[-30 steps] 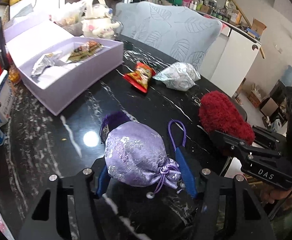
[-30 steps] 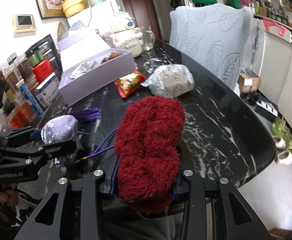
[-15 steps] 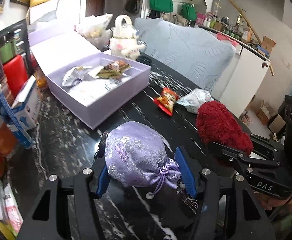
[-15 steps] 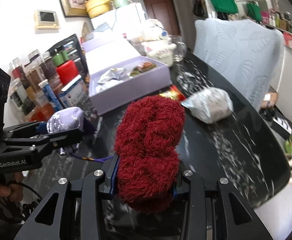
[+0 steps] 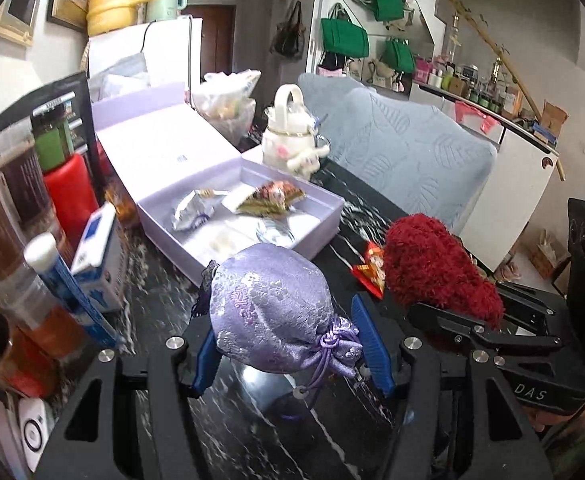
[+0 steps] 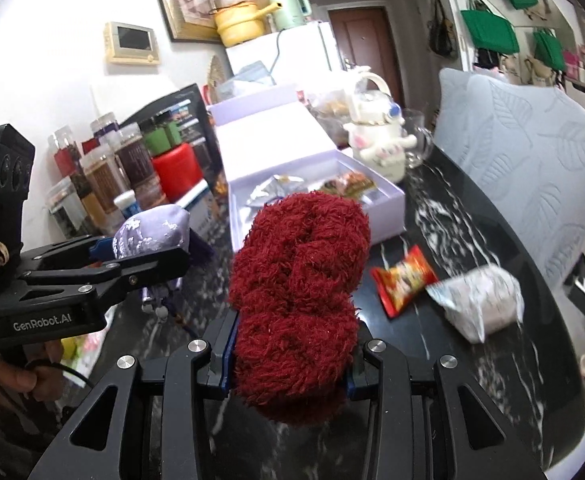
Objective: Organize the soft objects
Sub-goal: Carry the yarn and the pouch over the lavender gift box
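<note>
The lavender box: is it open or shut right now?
Open. The lavender box has its lid tilted back behind it, and foil packets show inside the tray.

The open box (image 6: 388,204) sits at the table's (image 6: 512,280) far left edge; snack packet (image 6: 404,280) and foil bag (image 6: 480,304) lie toward its right edge.
</note>
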